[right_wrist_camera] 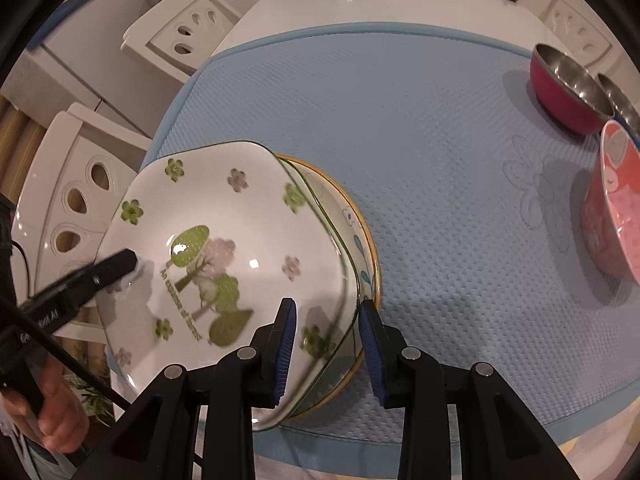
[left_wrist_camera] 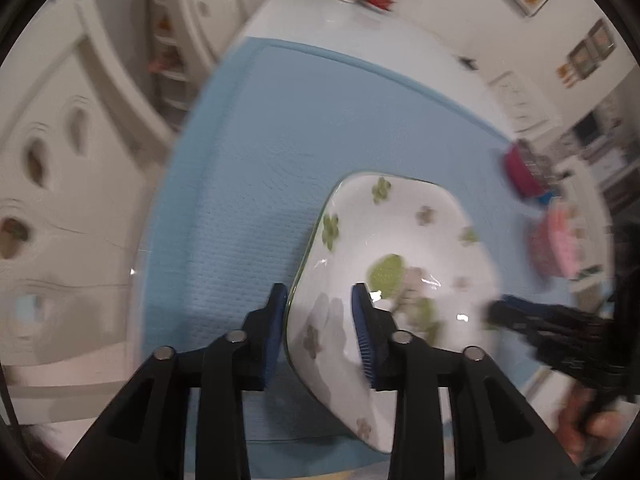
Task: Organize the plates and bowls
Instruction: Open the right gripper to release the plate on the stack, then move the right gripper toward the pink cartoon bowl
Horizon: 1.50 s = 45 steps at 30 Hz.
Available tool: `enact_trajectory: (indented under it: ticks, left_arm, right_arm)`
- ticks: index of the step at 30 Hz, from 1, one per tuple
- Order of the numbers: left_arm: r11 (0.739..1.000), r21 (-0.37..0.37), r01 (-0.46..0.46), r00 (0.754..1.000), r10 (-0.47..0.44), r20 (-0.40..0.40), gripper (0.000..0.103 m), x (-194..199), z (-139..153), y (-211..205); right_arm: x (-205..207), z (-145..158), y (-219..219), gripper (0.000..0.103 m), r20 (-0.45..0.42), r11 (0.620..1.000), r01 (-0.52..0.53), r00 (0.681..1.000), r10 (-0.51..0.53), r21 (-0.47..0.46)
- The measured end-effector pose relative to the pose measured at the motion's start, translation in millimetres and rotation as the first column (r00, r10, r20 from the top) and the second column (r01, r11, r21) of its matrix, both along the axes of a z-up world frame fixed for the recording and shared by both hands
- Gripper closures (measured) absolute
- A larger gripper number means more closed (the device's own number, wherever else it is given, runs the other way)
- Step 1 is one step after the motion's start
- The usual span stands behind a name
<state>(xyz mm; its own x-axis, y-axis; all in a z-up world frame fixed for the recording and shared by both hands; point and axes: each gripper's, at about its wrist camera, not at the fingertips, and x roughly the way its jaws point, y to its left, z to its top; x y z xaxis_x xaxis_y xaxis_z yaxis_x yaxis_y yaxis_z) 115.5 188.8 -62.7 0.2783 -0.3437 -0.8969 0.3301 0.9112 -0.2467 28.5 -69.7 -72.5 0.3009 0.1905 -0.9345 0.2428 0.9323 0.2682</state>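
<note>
A square white plate (right_wrist_camera: 224,240) with green flowers and a tree picture lies on a round yellow-rimmed plate (right_wrist_camera: 370,240) at the near left of the blue mat (right_wrist_camera: 420,140). My right gripper (right_wrist_camera: 327,332) straddles the right rims of both plates; its jaws stand apart and I see no pad pressing. The square plate looks blurred while the mat is sharp. My left gripper (left_wrist_camera: 320,320) straddles the square plate's (left_wrist_camera: 400,240) left rim, one pad outside and one over the inside, with a gap. Its finger (right_wrist_camera: 120,262) shows over that rim in the right wrist view.
A magenta steel bowl (right_wrist_camera: 568,92) and a second steel bowl (right_wrist_camera: 620,100) stand at the mat's far right, with a pink bowl (right_wrist_camera: 612,208) nearer. White chairs (right_wrist_camera: 72,208) line the table's left side. A hand (right_wrist_camera: 60,412) holds the left gripper.
</note>
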Motion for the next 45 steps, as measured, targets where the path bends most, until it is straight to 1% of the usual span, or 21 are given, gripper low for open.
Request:
enact_trajectory:
  ticks: [1,2,5,9,17,20,22,23,24,25,27,30,31,33,34,38,39,40,41,44,45]
  left_arm:
    - [1.000,0.014,-0.003,1.000,0.003,0.007,0.072,-1,1,2]
    - [1.000,0.007,-0.011,1.000,0.011,0.004,0.072,0,1,7]
    - [0.997,-0.053,-0.055,0.998,0.053,-0.041,0.072,3,-3,21]
    - [0.995,-0.075,-0.066,0.996,0.062,-0.058,0.072,3,-7,21]
    - [0.997,-0.069,-0.031,1.000,0.031,0.002,0.072,-1,5,5]
    - [0.996,-0.090,-0.025,1.000,0.025,-0.005,0.072,2,10,-2]
    - [0.996,-0.094,-0.005,1.000,0.006,0.007,0.072,2,16,-12]
    - [0.995,-0.095,0.011,1.000,-0.009,0.018,0.072,1,21,-19]
    - [0.995,-0.095,0.027,0.999,-0.024,0.031,0.072,2,26,-27]
    - [0.995,-0.093,0.040,0.998,-0.036,0.042,0.071,2,30,-36]
    - [0.995,-0.079,0.058,0.997,-0.053,0.061,0.069,2,37,-55]
    - [0.993,-0.075,0.089,0.994,-0.084,0.070,0.069,0,43,-88]
    - [0.991,-0.080,0.106,0.993,-0.101,0.065,0.069,-1,44,-101]
    - [0.984,-0.102,0.149,0.988,-0.145,0.050,0.069,-5,47,-127]
    - [0.979,-0.109,0.174,0.984,-0.170,0.044,0.069,-8,48,-142]
    - [0.961,-0.115,0.250,0.968,-0.249,0.028,0.069,-21,52,-201]
    - [0.955,-0.124,0.269,0.963,-0.269,0.019,0.064,-23,52,-217]
    - [0.950,-0.133,0.283,0.959,-0.284,0.008,0.061,-24,51,-232]
    - [0.946,-0.138,0.293,0.955,-0.297,-0.005,0.055,-25,48,-249]
    - [0.937,-0.135,0.321,0.943,-0.329,-0.041,0.054,-26,37,-296]
    - [0.935,-0.128,0.332,0.939,-0.341,-0.052,0.054,-28,32,-310]
  right_arm:
    - [-1,2,0,0.071,0.005,1.000,-0.003,1.000,0.003,-0.002]
    - [-2,3,0,0.071,0.008,1.000,-0.001,1.000,0.002,-0.003]
    - [-4,6,1,0.070,0.011,1.000,-0.007,1.000,0.008,-0.018]
    - [-6,5,4,0.070,0.004,1.000,-0.014,1.000,0.014,-0.011]
    - [-18,10,-2,0.070,0.012,1.000,0.010,1.000,-0.010,0.010]
    - [-27,16,-13,0.070,0.024,0.999,0.032,0.999,-0.032,0.010]
    - [-35,24,-29,0.067,0.048,0.997,0.076,0.996,-0.077,0.007]
    - [-39,28,-40,0.065,0.063,0.995,0.104,0.993,-0.105,0.011]
    - [-42,30,-46,0.056,0.073,0.992,0.124,0.990,-0.125,0.018]
    - [-46,34,-62,0.050,0.096,0.985,0.171,0.980,-0.174,0.035]
    - [-57,40,-87,0.049,0.122,0.966,0.250,0.959,-0.256,0.067]
    - [-67,45,-117,0.049,0.129,0.944,0.316,0.937,-0.326,0.092]
    - [-73,46,-135,0.049,0.134,0.934,0.346,0.925,-0.355,0.089]
    - [-81,48,-156,0.049,0.138,0.919,0.386,0.909,-0.394,0.080]
    - [-90,49,-176,0.049,0.141,0.905,0.417,0.894,-0.425,0.079]
    - [-110,48,-229,0.048,0.146,0.863,0.501,0.850,-0.505,0.067]
    - [-113,45,-248,0.048,0.135,0.850,0.524,0.839,-0.527,0.062]
    - [-115,41,-263,0.048,0.124,0.843,0.534,0.834,-0.537,0.061]
    - [-115,38,-271,0.048,0.118,0.842,0.537,0.833,-0.540,0.062]
    - [-115,29,-305,0.048,0.103,0.843,0.537,0.837,-0.537,0.031]
    - [-113,26,-314,0.048,0.094,0.850,0.526,0.846,-0.525,0.018]
